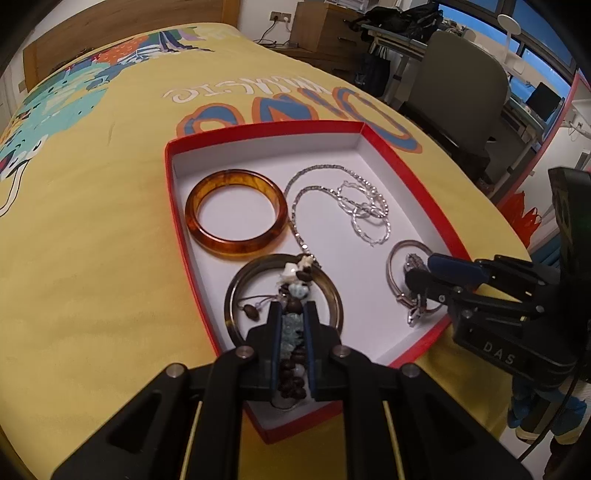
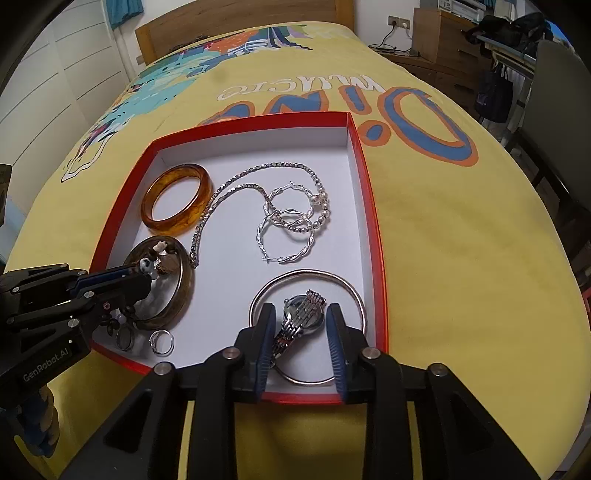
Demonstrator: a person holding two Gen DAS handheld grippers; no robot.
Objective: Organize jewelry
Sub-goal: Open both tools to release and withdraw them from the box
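Note:
A red box (image 1: 170,162) (image 2: 373,206) with a white floor lies on the yellow bedspread. In it are an amber bangle (image 1: 236,210) (image 2: 177,199), a silver chain necklace (image 1: 317,184) (image 2: 236,184), silver hoop earrings (image 1: 369,214) (image 2: 288,232), a brown bangle (image 1: 334,295) (image 2: 177,291) and a thin silver bangle (image 2: 306,275). My left gripper (image 1: 291,321) (image 2: 147,277) is shut on a beaded bracelet (image 1: 293,328) over the brown bangle. My right gripper (image 2: 301,314) (image 1: 417,269) is open around a silver watch (image 2: 301,314) inside the silver bangle.
Two small rings (image 2: 160,341) lie at the box's near left corner. The bedspread (image 1: 92,240) has a dinosaur print. A wooden headboard (image 2: 236,18) stands at the far end. A desk chair (image 1: 461,92) and desks stand to the right of the bed.

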